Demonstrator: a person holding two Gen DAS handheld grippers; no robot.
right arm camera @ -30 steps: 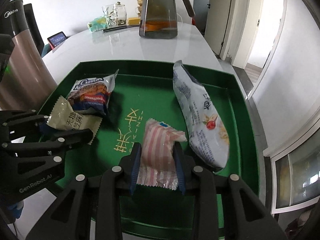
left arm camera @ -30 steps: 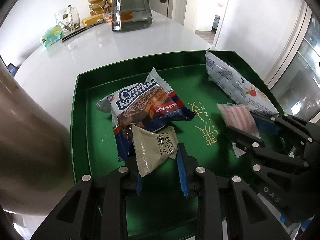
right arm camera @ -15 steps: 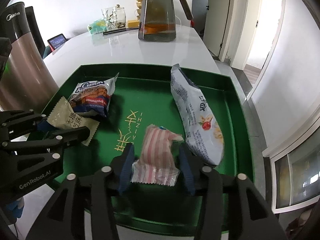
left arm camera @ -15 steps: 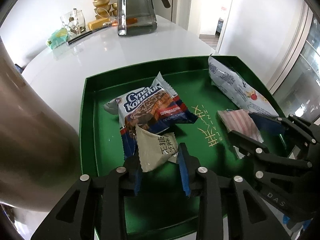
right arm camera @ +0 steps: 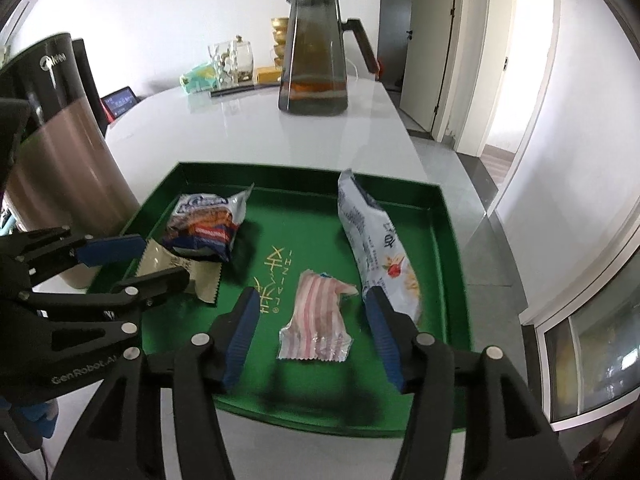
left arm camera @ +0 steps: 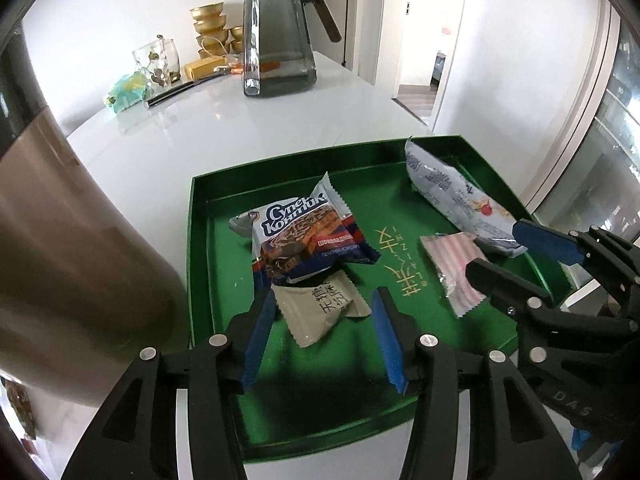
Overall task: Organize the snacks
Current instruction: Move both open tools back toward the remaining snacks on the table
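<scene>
On white counter (left arm camera: 168,148), left wrist view: green tray (left arm camera: 200,264) with raised rim. Near tray's left edge: blue cookie pack (left arm camera: 308,236), lying partly over beige sachet (left arm camera: 320,310). Beige sachet flat on tray floor toward near edge, between blue pads of left gripper (left arm camera: 322,310); jaws opening, pads clear of sachet, nothing held. Along far right edge: long white-blue bag (left arm camera: 456,200). Beside it, toward tray's middle: pink striped wrapper (left arm camera: 456,264). Right gripper (left arm camera: 500,256) entering from right, fingers either side of pink wrapper. Off tray: glass pitcher (left arm camera: 276,36) at counter's far end; brown cylinder (left arm camera: 68,248) left of tray.

Right wrist view: same green tray (right arm camera: 448,240). Pink striped wrapper (right arm camera: 318,316) flat near tray's near edge, between pads of right gripper (right arm camera: 310,312); jaws opening wide, no contact, nothing held. White-blue bag (right arm camera: 372,240) along right edge, touching right pad's tip. Cookie pack (right arm camera: 208,224) and beige sachet (right arm camera: 176,266) toward left edge, left gripper (right arm camera: 156,260) at sachet.
</scene>
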